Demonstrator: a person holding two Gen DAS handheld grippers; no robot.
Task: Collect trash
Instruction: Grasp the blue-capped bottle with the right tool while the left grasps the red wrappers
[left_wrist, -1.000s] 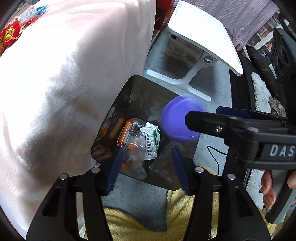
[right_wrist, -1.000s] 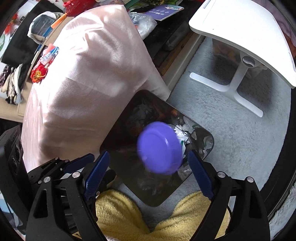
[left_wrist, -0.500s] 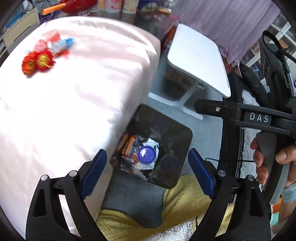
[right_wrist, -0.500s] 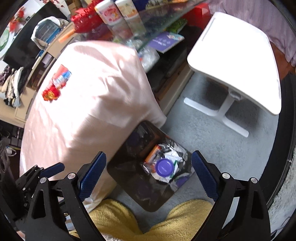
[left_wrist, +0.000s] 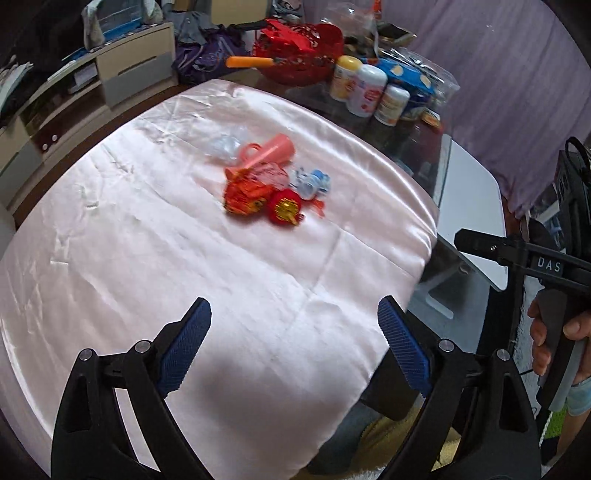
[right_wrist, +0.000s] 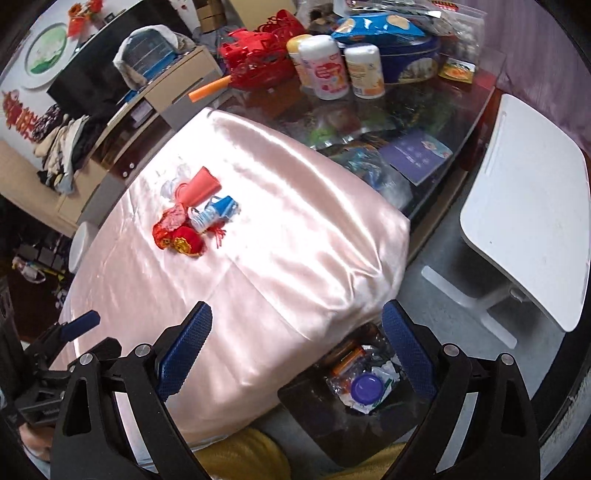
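Observation:
A small heap of trash lies on the pink satin cushion (left_wrist: 184, 258): a red round ornament (left_wrist: 285, 206), a red crumpled wrapper (left_wrist: 243, 192), a pink cup (left_wrist: 273, 151) and a blue-white wrapper (left_wrist: 312, 181). The heap also shows in the right wrist view (right_wrist: 192, 225). The dark bin (right_wrist: 317, 406) stands on the floor below the cushion's edge, with a purple lid (right_wrist: 366, 387) on top of wrappers. My left gripper (left_wrist: 295, 347) is open and empty above the cushion. My right gripper (right_wrist: 295, 350) is open and empty above the cushion edge and bin.
A glass table behind the cushion carries white bottles (right_wrist: 325, 66), a red basket (left_wrist: 303, 51) and a blue tin (right_wrist: 402, 55). A white side table (right_wrist: 528, 221) stands to the right on grey carpet. A yellow towel (right_wrist: 240, 454) lies below.
The purple lid fell from my right gripper into the bin. Both grippers have lifted and tilted up from the bin toward the cushion top, bringing the trash heap into view.

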